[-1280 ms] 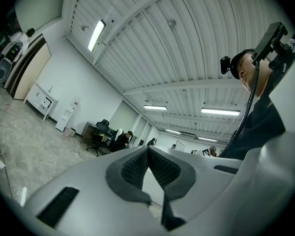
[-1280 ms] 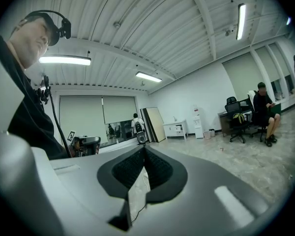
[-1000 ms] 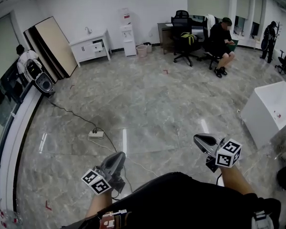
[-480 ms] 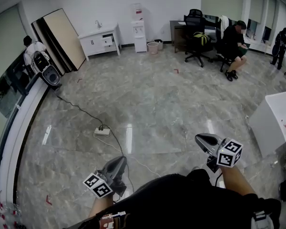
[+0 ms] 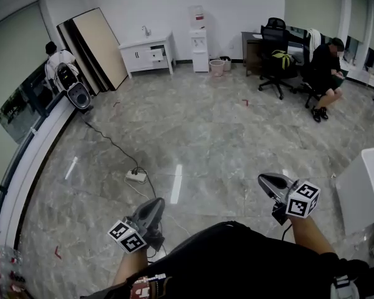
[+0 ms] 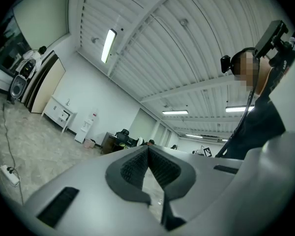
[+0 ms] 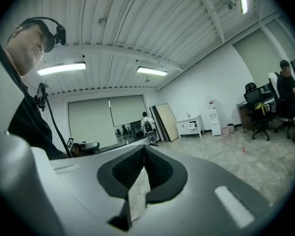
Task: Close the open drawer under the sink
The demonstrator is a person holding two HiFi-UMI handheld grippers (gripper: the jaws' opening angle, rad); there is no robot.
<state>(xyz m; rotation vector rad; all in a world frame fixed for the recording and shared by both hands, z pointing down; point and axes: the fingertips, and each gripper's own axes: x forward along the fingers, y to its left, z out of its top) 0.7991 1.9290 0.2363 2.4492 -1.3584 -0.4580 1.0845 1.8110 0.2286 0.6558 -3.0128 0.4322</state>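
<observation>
Head view puts the drawer (image 5: 157, 55) open under the sink (image 5: 146, 41) by the far wall, left tongs (image 5: 156, 203) and right tongs (image 5: 263, 180) near; left gripper view, then right gripper view, show both clenched on nothing.

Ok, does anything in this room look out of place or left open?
Yes: one drawer of the white sink cabinet stands pulled out. Also, a power strip lies in the open, its cable trailing loose across the floor.
</observation>
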